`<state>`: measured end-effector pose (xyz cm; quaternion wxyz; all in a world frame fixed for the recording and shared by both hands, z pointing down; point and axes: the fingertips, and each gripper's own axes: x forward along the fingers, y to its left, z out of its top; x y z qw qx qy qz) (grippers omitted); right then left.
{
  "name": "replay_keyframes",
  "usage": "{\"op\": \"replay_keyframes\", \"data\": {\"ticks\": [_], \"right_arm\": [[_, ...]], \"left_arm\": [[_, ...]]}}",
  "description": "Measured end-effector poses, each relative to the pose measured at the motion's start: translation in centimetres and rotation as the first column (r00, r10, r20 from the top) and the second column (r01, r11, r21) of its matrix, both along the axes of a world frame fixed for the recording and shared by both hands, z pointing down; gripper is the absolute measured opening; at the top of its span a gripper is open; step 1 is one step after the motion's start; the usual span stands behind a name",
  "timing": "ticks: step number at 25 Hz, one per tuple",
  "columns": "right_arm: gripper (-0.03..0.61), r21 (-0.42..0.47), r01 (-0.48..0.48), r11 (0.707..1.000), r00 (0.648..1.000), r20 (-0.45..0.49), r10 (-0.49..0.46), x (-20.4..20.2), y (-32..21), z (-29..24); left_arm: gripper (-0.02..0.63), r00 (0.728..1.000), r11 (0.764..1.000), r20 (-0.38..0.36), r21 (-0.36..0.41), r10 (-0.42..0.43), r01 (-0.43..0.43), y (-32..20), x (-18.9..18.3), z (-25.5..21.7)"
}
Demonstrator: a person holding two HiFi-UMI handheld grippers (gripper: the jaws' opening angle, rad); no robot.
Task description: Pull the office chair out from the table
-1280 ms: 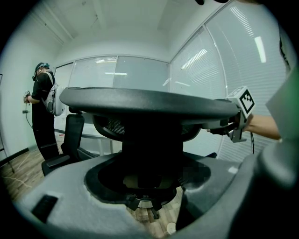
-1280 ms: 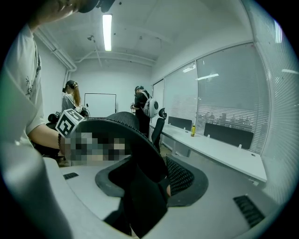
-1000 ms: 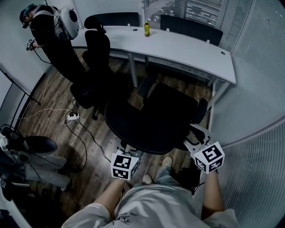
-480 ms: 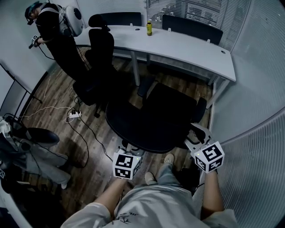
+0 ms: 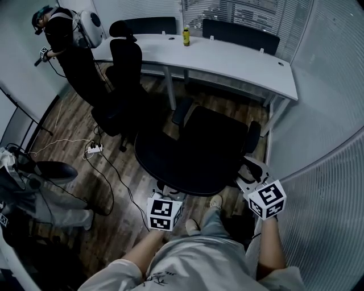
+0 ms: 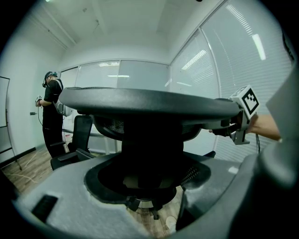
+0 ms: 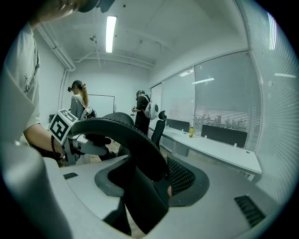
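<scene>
Left gripper at 7 o'clock of the chair and right gripper at 4 both clamp its back rim. The chair, at 6 o'clock of the table, has seemingly crept slightly clear; more pulling is needed.

Looks like an office meeting room: long white table, black office chairs, window blinds, glass partition, wood-plank floor.

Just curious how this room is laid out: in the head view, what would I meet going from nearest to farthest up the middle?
shoe → office chair → white table → yellow bottle → window blinds
</scene>
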<state>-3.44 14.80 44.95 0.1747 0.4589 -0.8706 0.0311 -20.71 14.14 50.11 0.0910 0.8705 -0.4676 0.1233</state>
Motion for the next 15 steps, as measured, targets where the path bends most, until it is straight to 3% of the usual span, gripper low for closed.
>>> {"op": "replay_keyframes", "data": {"ticks": [15], "right_arm": [[0.196, 0.002, 0.011, 1.0, 1.0, 0.012, -0.011, 0.9, 0.8, -0.7]], "left_arm": [[0.314, 1.0, 1.0, 0.005, -0.012, -0.022, 0.022, 1.4, 0.8, -0.4]]}}
